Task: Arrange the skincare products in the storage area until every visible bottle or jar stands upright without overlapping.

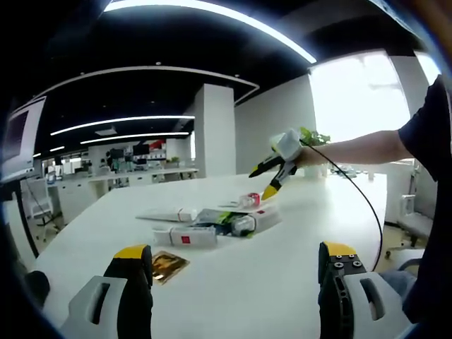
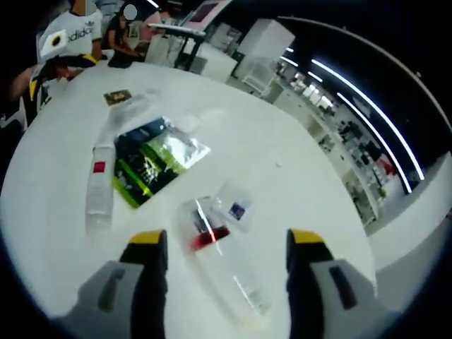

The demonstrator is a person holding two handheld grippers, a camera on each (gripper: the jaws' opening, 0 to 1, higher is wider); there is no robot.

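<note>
Several skincare products lie flat in a cluster on the white table point(image 1: 282, 268). In the left gripper view I see a white tube point(image 1: 169, 215), a white bottle with a red label point(image 1: 187, 236), a dark and green packet point(image 1: 219, 220) and a clear bottle with a red band point(image 1: 248, 200). My left gripper point(image 1: 234, 282) is open, well short of them. My right gripper point(image 1: 263, 182) hovers just above the clear bottle. In the right gripper view, the right gripper point(image 2: 227, 261) is open over the lying clear bottle point(image 2: 212, 240), beside a small sachet point(image 2: 236, 210), the dark-green packet point(image 2: 152, 166) and the white bottle point(image 2: 99, 183).
A small gold packet point(image 1: 168, 265) lies close to my left jaw, also seen as the gold packet point(image 2: 117, 96) at the table's far side. A person in a white shirt point(image 2: 67, 35) stands at the table edge. A cable point(image 1: 367, 205) trails from the right gripper. Desks and chairs stand beyond the table.
</note>
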